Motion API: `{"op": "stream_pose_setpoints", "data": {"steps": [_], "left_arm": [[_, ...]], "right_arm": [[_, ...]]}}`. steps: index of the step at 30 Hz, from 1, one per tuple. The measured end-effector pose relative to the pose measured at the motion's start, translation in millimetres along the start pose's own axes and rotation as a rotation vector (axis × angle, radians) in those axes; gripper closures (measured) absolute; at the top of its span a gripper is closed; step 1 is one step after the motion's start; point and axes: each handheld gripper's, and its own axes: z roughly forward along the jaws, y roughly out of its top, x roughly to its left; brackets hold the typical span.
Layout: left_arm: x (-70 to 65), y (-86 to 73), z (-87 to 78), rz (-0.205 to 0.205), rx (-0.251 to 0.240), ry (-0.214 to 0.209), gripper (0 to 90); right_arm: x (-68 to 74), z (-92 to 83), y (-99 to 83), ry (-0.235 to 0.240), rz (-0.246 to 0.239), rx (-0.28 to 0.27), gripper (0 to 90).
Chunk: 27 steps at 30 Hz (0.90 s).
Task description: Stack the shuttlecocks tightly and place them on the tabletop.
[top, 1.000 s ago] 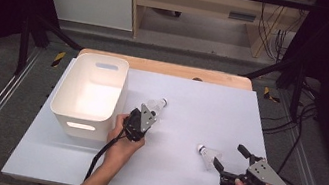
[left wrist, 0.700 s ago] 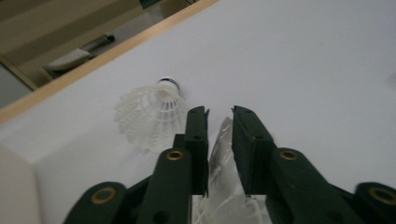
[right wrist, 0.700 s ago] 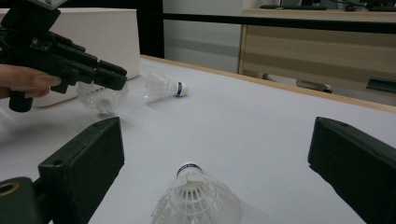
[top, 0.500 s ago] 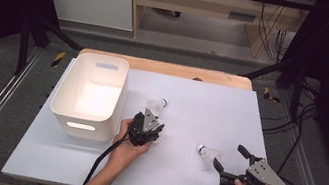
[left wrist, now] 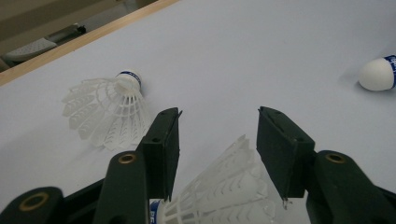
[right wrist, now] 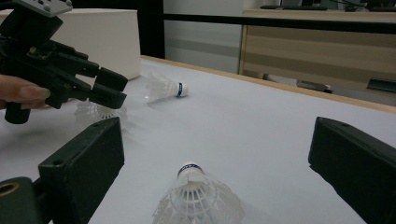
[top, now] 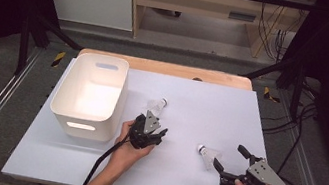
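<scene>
At the table's [top: 211,105] near edge, around five o'clock, we hold the right gripper [top: 229,156] with its jaws spread wide, and one shuttlecock [right wrist: 196,196] lies untouched between them, cork pointing away. Farther in, near seven o'clock, the left gripper [left wrist: 217,116] has just been opening its jaws; a second shuttlecock [left wrist: 224,186] lies between them, and the pads stand clear of its skirt. To grasp it well, we judge, we should slide forward until the pads flank the cork rather than the springy skirt, then close gently. Beyond, toward eleven o'clock of that gripper, a third shuttlecock [top: 157,104] lies on its side, and the white bin [top: 62,101] stands at nine o'clock, probably where they belong.
</scene>
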Motion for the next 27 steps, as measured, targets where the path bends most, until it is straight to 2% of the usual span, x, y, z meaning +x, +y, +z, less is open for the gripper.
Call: {"op": "stream_pose_setpoints", "data": {"steps": [9, 10, 13, 15, 19, 22, 27], "left_arm": [[-1.4, 1.9, -4.6, 0.0, -0.017, -0.002, 43.4], [-1.2, 2.1, -5.6, 0.0, -0.016, 0.0, 39.1], [-1.4, 3.3, -9.6, 0.002, -0.025, 0.003, 34.6], [-1.7, 4.5, -13.5, -0.017, -0.042, -0.006, 30.1], [0.2, 5.0, -24.0, -0.073, -0.088, -0.031, 15.3], [1.6, 3.5, -32.0, -0.106, -0.124, -0.058, 12.2], [1.4, 1.4, -44.1, -0.125, -0.162, -0.077, 8.8]], "right_arm": [[0.0, -0.1, 0.1, -0.001, 0.003, 0.001, 3.9], [-0.3, -0.1, 0.1, -0.003, -0.001, 0.0, 3.8], [-0.1, -0.3, 0.4, -0.002, 0.007, -0.003, 3.9], [-0.5, -0.5, 0.4, -0.003, 0.001, -0.002, 3.8], [-0.3, -0.8, 0.6, -0.003, 0.003, -0.006, 3.7], [-0.6, -0.5, 0.6, -0.004, 0.0, -0.006, 3.6], [0.0, -0.4, 0.7, -0.005, -0.002, -0.004, 3.5]]}}
